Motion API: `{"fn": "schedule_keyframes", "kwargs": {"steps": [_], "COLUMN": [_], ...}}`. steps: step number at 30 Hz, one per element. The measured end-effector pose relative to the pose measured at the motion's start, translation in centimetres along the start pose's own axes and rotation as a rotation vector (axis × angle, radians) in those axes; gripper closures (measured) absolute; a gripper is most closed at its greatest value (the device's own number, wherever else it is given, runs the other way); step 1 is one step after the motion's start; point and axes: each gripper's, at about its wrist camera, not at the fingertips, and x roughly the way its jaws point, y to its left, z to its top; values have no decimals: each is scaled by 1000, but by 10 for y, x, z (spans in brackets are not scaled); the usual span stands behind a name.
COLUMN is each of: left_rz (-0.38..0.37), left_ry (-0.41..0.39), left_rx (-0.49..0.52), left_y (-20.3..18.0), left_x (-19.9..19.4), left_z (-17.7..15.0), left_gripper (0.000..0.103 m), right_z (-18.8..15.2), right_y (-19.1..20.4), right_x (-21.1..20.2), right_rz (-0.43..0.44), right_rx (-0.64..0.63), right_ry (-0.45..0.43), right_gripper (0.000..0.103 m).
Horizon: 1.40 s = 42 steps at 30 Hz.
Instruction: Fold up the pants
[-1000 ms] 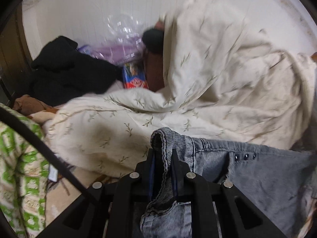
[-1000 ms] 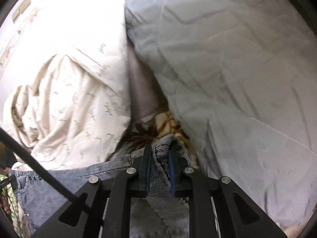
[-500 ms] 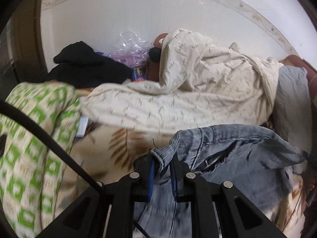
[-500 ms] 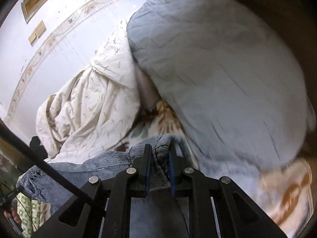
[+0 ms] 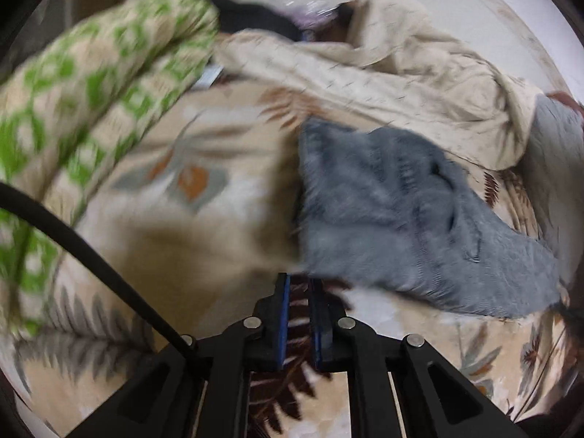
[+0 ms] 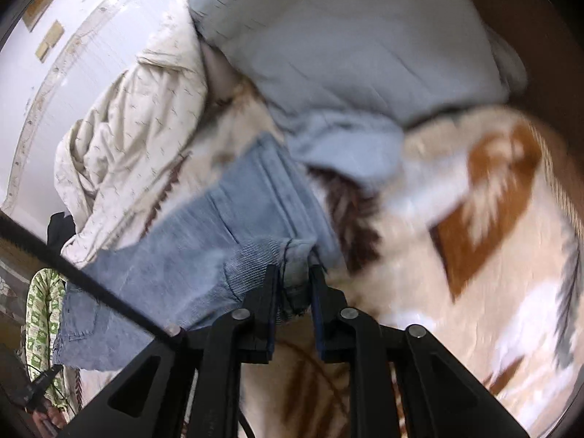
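The grey-blue jeans (image 5: 401,200) lie crumpled on the leaf-patterned blanket (image 5: 182,219), ahead and to the right of my left gripper (image 5: 299,284). Its jaws have closed to a narrow slit; only blanket shows between them. In the right wrist view the jeans (image 6: 219,237) stretch away to the left. A ribbed hem end sits between the fingers of my right gripper (image 6: 294,273), low over the blanket (image 6: 474,255). Its jaws are opening, and the denim still touches both pads.
A cream sprigged duvet (image 5: 383,73) is heaped behind the jeans. A green-patterned quilt (image 5: 91,73) rises on the left, with a black garment (image 5: 252,18) behind it. A pale blue quilt (image 6: 346,54) bulks at the far right. The white wall stands behind the bedding.
Both grippers drew back from the duvet pile and sank toward the blanket. The left gripper let go of the jeans, which now lie ahead of it. The right still has the hem.
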Motion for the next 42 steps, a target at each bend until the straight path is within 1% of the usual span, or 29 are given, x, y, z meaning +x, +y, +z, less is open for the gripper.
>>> {"fn": "schedule_keyframes", "kwargs": {"steps": [1,2,3,6,7,9,11,13,14,15,17,21,22,24,25,26,27,28,30,32,33,34,35,37,39,40,42], "left_rz": [-5,-9,-11,20,16,-2,-31,-66,-83,-88,-110,-116,-108,-87,-78,-77,-81,-87,-93,-102,-104,-106,-102,-91,-80,-76,-69], "left_ry": [6,-3,-24,-128,-160,-198,-225,-221,-207,-199,-160,-105,-81,-22,-8,3,5,3,-2,-9,-9,-8,-11,-14,-18,-19,-21], "left_rx": [-27,-38,-43,-47,-40,-20,24,63,99,113,148,170,182,194,192,186,182,182,180,166,162,157,159,167,179,185,194], "left_y": [6,9,12,12,9,0,-24,-44,-63,-70,-94,-111,-113,-114,-112,-109,-107,-105,-104,-101,-100,-99,-100,-101,-102,-104,-106], "left_x": [-1,-5,-12,-41,-50,-61,-68,-65,-56,-50,-26,7,19,37,43,47,49,49,47,45,45,45,45,46,47,48,49], "left_z": [-3,-3,-3,5,8,18,26,27,28,28,28,24,21,15,13,11,10,9,8,8,8,8,7,7,7,7,5], "left_gripper": [92,92,92,93,93,93,92,91,91,91,91,91,91,91,91,91,91,91,91,91,91,91,91,91,91,91,91], "right_z": [-3,-6,-6,2,8,20,39,56,67,76,89,111,115,117,117,115,114,113,112,112,113,115,117,118,118,119,117], "right_y": [-5,-11,-15,-15,-12,-7,1,13,20,29,41,47,48,47,48,49,50,52,61,70,76,84,89,98,100,95,76], "right_x": [0,-1,-3,-20,-27,-36,-39,-33,-25,-15,4,44,56,73,80,87,91,92,84,69,60,47,38,26,31,45,76], "right_rz": [5,15,17,34,53,62,74,93,97,80,34,-66,-82,-83,-89,-95,-94,-97,-94,-58,-37,3,31,52,32,-10,-89], "right_rx": [20,43,56,61,54,41,34,28,12,-12,-45,-55,-52,-58,-62,-62,-74,-90,-145,-181,-202,-234,-255,-304,-328,-323,-280], "right_ry": [5,11,9,-34,-59,-94,-123,-122,-105,-81,-41,59,95,166,208,248,271,274,241,196,157,94,50,-47,-96,-94,-30], "right_gripper": [78,72,70,69,68,55,53,53,53,53,53,53,53,53,53,65,81,85,87,88,88,88,88,88,88,88,86]}}
